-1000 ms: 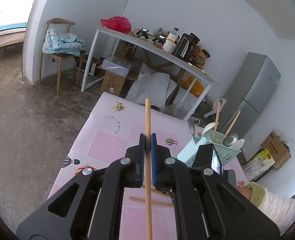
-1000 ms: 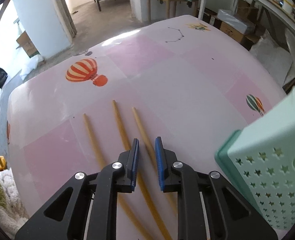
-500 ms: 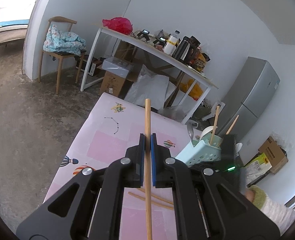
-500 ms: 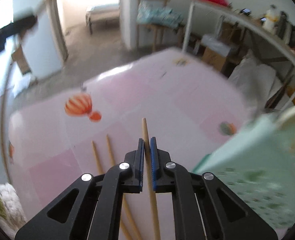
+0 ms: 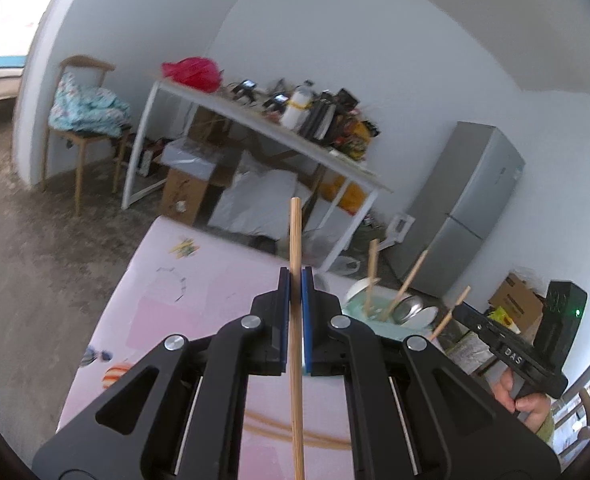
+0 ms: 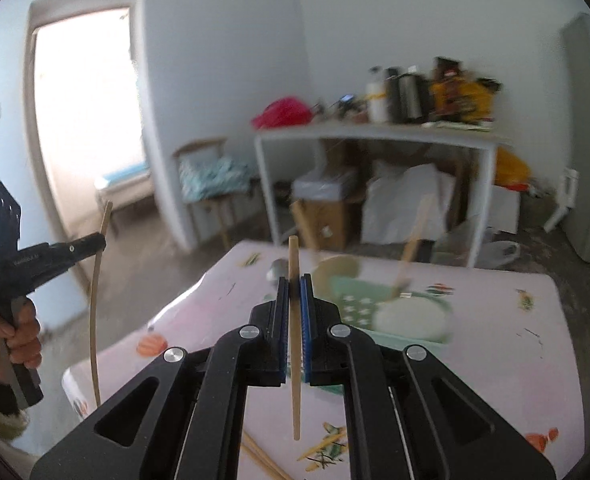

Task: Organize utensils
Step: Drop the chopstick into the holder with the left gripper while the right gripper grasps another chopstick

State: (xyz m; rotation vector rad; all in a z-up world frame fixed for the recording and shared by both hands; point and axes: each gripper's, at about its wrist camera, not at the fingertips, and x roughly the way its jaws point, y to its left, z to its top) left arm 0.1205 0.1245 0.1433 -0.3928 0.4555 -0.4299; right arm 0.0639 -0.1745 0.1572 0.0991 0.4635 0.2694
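Note:
My left gripper [image 5: 295, 280] is shut on a wooden chopstick [image 5: 295, 320] that stands upright, held above the pink table [image 5: 199, 304]. My right gripper [image 6: 294, 286] is shut on another chopstick [image 6: 294, 340], lifted clear of the table. The right gripper also shows at the right of the left wrist view [image 5: 507, 354], with its chopstick [image 5: 451, 312] next to the mint green utensil basket [image 5: 379, 314]. The basket holds two upright chopsticks [image 5: 371, 276] and spoons. Two chopsticks [image 5: 279, 430] lie on the table below my left gripper.
The basket appears blurred in the right wrist view [image 6: 359, 300], near a white round dish [image 6: 411, 316]. The left gripper and hand show at the left there [image 6: 27, 264]. A cluttered white desk [image 5: 263, 120], a chair [image 5: 83, 120] and a grey fridge [image 5: 467, 208] stand behind the table.
My right gripper shut on a chopstick on the table, lifted it and swung up toward the basket. My left gripper stayed shut on its chopstick and drifted a little.

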